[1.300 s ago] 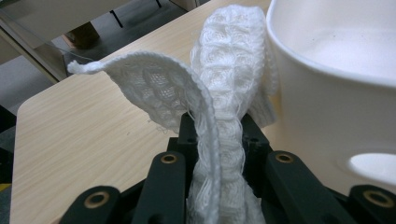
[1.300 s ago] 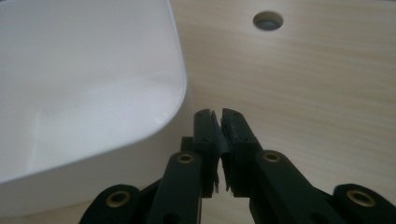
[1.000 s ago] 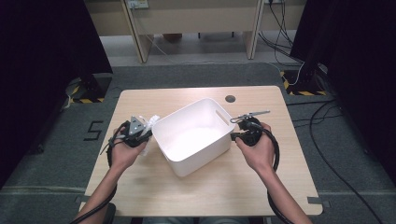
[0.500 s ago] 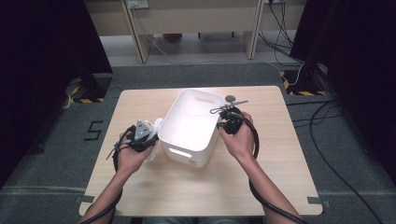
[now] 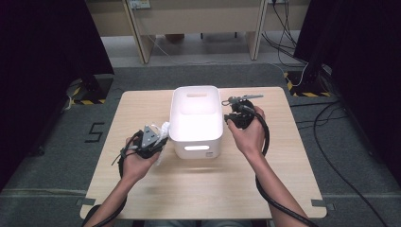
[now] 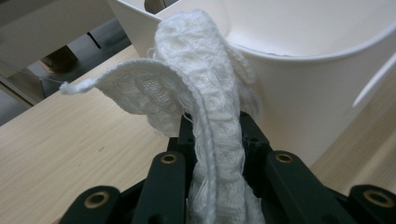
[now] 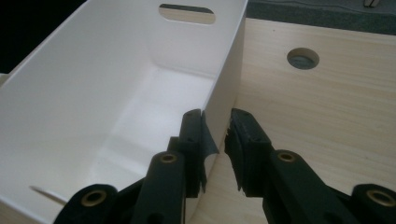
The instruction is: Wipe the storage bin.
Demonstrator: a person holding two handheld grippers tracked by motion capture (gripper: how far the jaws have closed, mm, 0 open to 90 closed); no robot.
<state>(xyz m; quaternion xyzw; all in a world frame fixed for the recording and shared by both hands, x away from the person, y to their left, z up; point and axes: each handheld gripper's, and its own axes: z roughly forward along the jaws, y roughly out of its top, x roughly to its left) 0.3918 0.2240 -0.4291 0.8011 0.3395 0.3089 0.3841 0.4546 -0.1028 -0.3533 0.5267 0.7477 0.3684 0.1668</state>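
A white rectangular plastic bin [image 5: 196, 120] with slot handles in its short ends stands empty in the middle of the pale wooden bench [image 5: 142, 189], one short end facing the person. The right hand-held gripper [image 7: 215, 135] straddles the bin's right long wall, one jaw inside, one outside, a narrow gap showing beside the wall. The left hand-held gripper [image 6: 217, 140] is clamped on a white knitted waffle-textured cloth [image 6: 201, 93] just beside the bin's left wall. Bare bench lies in front of the bin and along both side edges; a round hole [image 7: 303, 58] sits near the far edge.
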